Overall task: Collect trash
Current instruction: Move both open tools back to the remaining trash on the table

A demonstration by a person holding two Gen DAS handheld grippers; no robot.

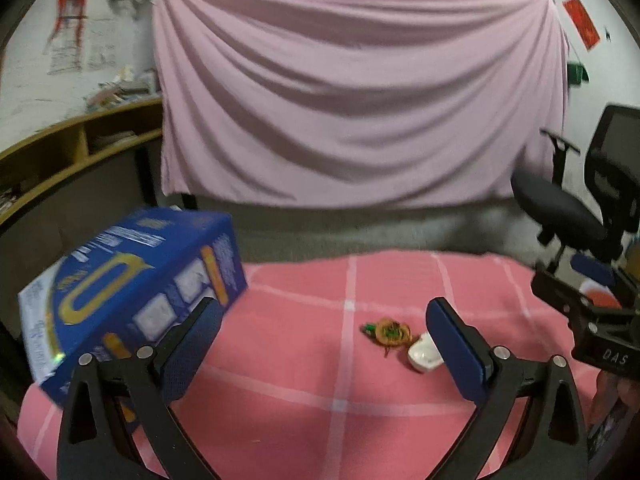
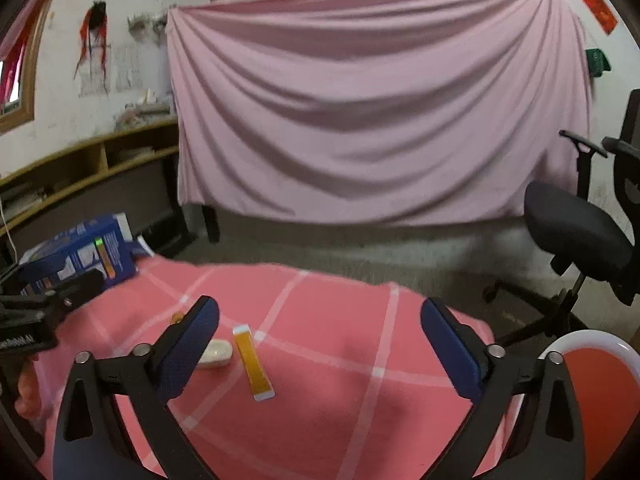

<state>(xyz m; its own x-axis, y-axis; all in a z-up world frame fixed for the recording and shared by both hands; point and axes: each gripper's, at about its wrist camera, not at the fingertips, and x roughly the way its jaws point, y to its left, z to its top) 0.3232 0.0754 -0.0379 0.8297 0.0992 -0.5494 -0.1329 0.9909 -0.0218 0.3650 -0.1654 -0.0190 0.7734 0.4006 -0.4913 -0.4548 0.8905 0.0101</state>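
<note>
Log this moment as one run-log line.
left hand-held gripper: open, empty | right hand-held gripper: open, empty | on pink checked cloth: small white plastic piece, orange paper strip | blue cardboard box: left edge

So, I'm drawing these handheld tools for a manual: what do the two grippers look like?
Both match. The left gripper and right gripper each have black angular linkage arms with triangular cut-outs and silver pivot bolts, ending in flat, rounded dark blue textured pads. The right gripper's black body bears white lettering.
</note>
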